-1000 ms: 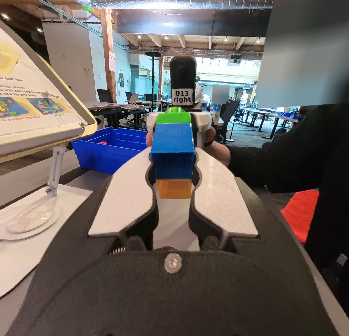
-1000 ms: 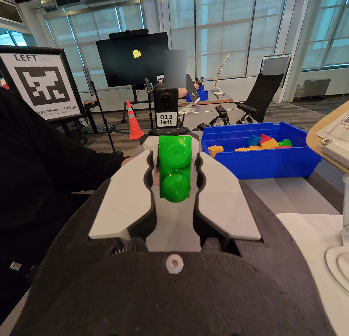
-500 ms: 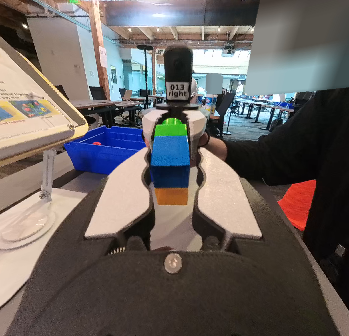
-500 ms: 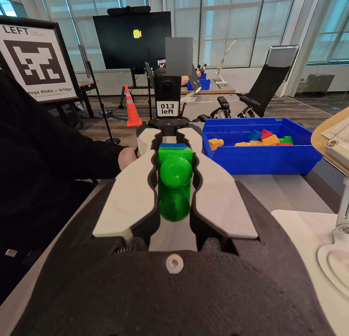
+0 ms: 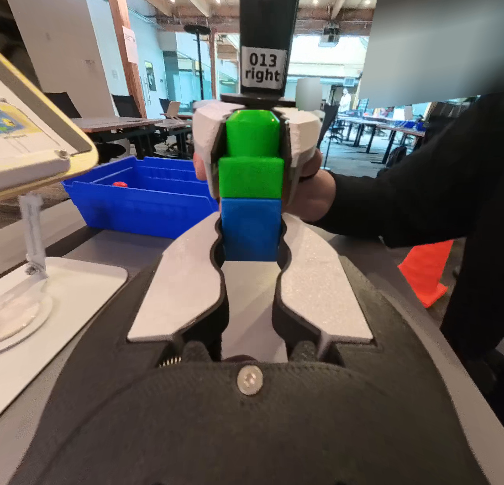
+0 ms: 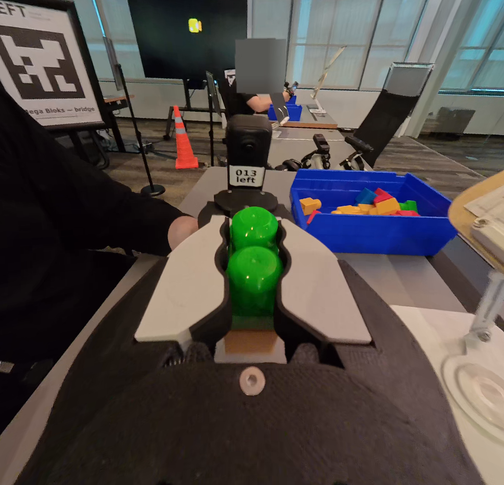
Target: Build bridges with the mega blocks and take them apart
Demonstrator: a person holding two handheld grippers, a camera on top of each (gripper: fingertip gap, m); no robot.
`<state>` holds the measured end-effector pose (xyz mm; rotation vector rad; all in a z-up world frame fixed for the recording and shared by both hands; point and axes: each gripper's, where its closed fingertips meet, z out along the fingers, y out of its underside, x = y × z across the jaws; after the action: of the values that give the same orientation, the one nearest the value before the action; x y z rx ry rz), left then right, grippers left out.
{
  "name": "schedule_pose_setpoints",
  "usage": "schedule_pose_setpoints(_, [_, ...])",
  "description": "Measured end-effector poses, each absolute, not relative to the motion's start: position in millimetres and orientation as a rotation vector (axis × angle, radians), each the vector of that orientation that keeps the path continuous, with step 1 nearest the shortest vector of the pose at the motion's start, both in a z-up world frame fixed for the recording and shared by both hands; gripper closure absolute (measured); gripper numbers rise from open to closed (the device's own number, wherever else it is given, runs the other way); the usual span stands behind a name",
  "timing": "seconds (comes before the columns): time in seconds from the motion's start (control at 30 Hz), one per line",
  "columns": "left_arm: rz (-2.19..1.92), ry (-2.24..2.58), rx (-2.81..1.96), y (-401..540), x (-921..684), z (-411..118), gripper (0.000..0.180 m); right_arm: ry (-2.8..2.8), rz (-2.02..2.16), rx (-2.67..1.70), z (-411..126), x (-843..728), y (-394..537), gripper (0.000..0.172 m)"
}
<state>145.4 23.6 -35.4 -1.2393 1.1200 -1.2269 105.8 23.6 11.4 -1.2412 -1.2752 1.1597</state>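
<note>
The left gripper [image 5: 251, 234] pinched a blue block [image 5: 251, 229] between its dark pads, both sides pressing on the block's flanks. A green block [image 5: 251, 175] sat joined to the blue one's far end, and the right gripper [image 5: 252, 149], facing the camera, clamped that green block from the opposite side, so the two-block stack was held in the air between the two tools, above the grey counter [image 5: 114, 246].

In the right wrist view the right gripper [image 6: 252, 242] was closed on the green block [image 6: 253, 270], whose two round studs pointed toward the camera; the pads lay against its sides. An orange block [image 6: 249, 341] showed low between the fingers, just behind the green one; how it lay there could not be made out.

Writing was present in several places, though it is not repeated here. Each gripper carried a black camera with a small white label [image 5: 263, 68] in black print; the left one's label [image 6: 246, 176] was likewise legible. A framed sign [image 6: 41, 62] with a large black-and-white square code and a printed caption stood at the left. An instruction card [image 5: 24, 133] with coloured pictures stood on a stand.

One blue bin [image 6: 381, 234] held loose orange, red, blue and green blocks; another blue bin [image 5: 131, 207] held a red piece [image 5: 119, 184]. An orange cone [image 6: 184, 141] stood on the floor.
</note>
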Motion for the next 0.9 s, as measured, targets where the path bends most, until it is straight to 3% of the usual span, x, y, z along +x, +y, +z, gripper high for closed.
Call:
schedule_pose_setpoints(0.13, [-1.250,1.061,-1.221,29,135,-26,0.145,-1.231,1.195,-1.228,26,127,32,0.141])
schedule_pose_setpoints(0.3, [-1.304,0.991,-1.215,36,127,-19,0.145,-1.238,1.176,-1.341,16,135,46,0.114])
schedule_pose_setpoints(0.43, [-1.334,0.955,-1.204,38,125,-16,0.145,-1.259,1.214,-1.388,6,133,47,0.109])
schedule_pose_setpoints(0.53, [-1.353,0.949,-1.202,38,126,-17,0.145,-1.260,1.253,-1.359,3,126,42,0.135])
schedule_pose_setpoints(0.9, [-1.341,0.944,-1.181,38,125,-14,0.145,-1.230,1.275,-1.342,6,124,42,0.135])
